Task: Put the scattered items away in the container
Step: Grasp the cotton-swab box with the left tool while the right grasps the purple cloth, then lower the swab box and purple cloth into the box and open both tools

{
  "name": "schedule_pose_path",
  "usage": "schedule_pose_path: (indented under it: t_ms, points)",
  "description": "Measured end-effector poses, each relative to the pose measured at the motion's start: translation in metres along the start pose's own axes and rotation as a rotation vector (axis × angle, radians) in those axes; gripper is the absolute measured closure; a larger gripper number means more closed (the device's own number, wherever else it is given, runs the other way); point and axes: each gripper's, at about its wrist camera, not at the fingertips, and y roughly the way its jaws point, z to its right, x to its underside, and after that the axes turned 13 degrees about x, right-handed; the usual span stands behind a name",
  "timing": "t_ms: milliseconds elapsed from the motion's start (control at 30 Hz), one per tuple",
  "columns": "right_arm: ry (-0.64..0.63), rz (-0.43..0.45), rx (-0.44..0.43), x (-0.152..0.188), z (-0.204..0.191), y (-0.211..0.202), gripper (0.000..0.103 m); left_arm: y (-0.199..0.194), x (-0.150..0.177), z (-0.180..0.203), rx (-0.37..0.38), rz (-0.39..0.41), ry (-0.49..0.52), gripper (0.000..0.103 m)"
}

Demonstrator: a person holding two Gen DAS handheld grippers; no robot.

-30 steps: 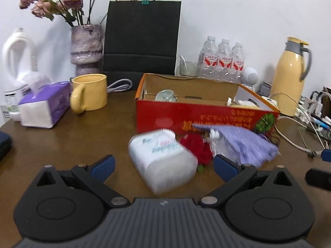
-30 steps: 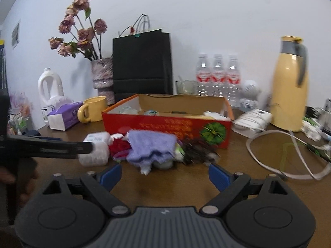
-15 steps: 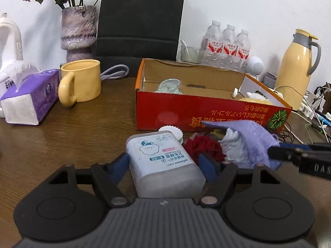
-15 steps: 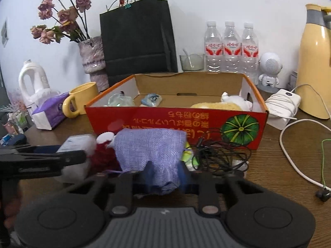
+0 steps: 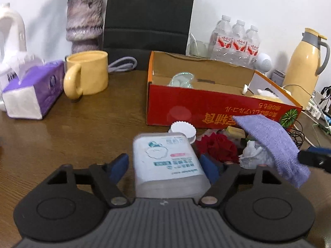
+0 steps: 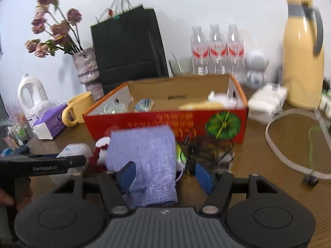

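Left gripper [image 5: 163, 162] has just been closed in on the cotton swab box [image 5: 165, 171], which is lying on the table just in front of the red cardboard box [image 5: 186, 109]. The right gripper's [image 6: 164, 174] jaws have just been opened, so the purple cloth [image 6: 144, 150] sits between them unpinched. That slick plastic could get squirted out on the lift, and the cloth could be left behind or dragged into the black cable [image 6: 209, 146].

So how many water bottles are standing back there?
3 water bottles, side by side against the wall behind the red box. Others may be hidden.
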Motion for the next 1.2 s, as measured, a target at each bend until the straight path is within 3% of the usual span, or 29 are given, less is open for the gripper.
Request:
schedule_pose_path:
  t_ms: [100, 167, 200, 467, 667, 933, 1033, 1200]
  points:
    - [0.018, -0.071, -0.003, 0.007, -0.001, 0.017, 0.055, -0.003, 0.001, 0.003, -0.019, 0.009, 0.020, 0.035]
    - [0.040, -0.093, -0.043, 0.011, -0.001, 0.023, 0.081, -0.006, 0.002, 0.002, -0.017, 0.012, 0.015, 0.036]
    - [0.049, -0.095, -0.043, 0.012, -0.001, 0.022, 0.086, -0.008, 0.002, 0.001, -0.015, 0.014, 0.004, 0.036]
    - [-0.053, 0.111, 0.040, -0.001, -0.013, -0.042, 0.091, -0.056, -0.002, 0.010, -0.010, 0.131, -0.014, 0.036]
    - [-0.022, 0.244, 0.043, -0.016, -0.008, -0.100, 0.091, -0.096, 0.000, 0.034, 0.033, 0.221, -0.012, 0.036]
    - [0.035, 0.287, 0.040, -0.002, 0.004, -0.140, 0.091, -0.119, 0.015, 0.060, 0.097, 0.241, 0.026, 0.036]
    - [0.043, 0.285, 0.040, -0.004, 0.006, -0.136, 0.091, -0.112, 0.010, 0.064, 0.113, 0.238, 0.031, 0.036]
    - [0.092, 0.261, 0.010, -0.032, 0.014, -0.100, 0.091, -0.078, -0.028, 0.069, 0.115, 0.254, 0.055, 0.036]
